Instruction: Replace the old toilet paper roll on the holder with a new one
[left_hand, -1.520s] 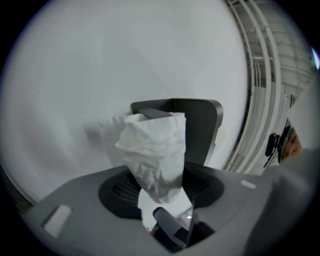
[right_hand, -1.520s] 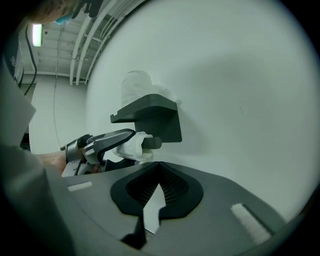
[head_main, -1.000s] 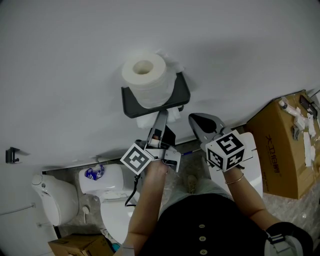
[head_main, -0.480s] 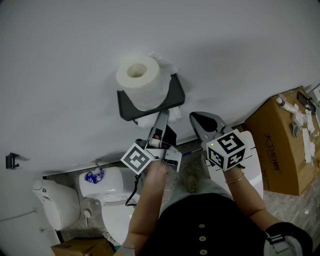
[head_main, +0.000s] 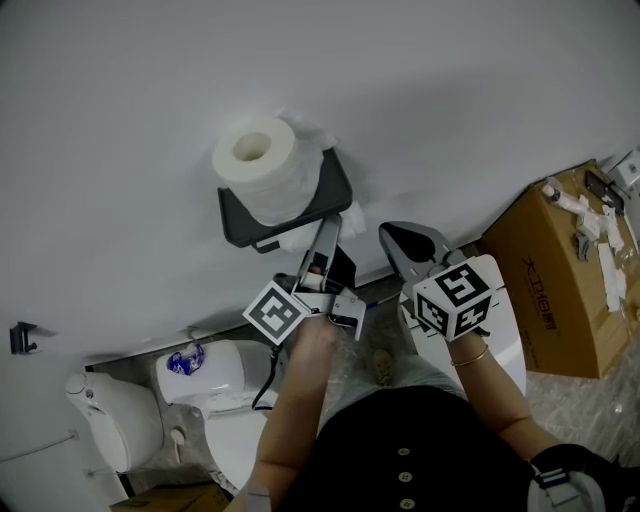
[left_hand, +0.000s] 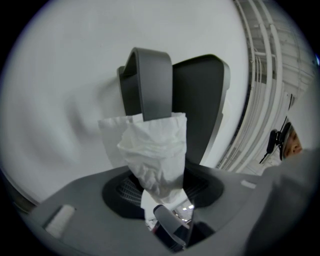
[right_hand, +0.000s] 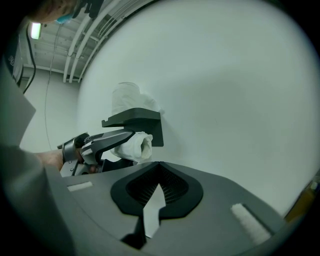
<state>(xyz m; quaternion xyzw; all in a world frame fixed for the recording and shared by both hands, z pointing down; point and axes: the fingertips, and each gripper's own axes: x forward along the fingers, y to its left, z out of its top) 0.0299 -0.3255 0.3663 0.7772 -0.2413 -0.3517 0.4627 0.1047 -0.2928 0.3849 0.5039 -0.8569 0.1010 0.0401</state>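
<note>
Left gripper (head_main: 322, 232) fingers clamped part-open on old roll (left_hand: 155, 150), a crumpled, nearly spent white roll held just beneath the shelf of wall-mounted holder (head_main: 238, 218); right gripper (head_main: 400, 240) fingers fully closed, empty, apart from holder on its right. New roll (head_main: 256, 167) full, white, standing on end on holder's top shelf; counted: two rolls, one holder, two grippers.

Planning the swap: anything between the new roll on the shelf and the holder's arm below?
Yes: the crumpled old roll sits at the holder arm under the shelf, clamped in the left gripper.
</note>
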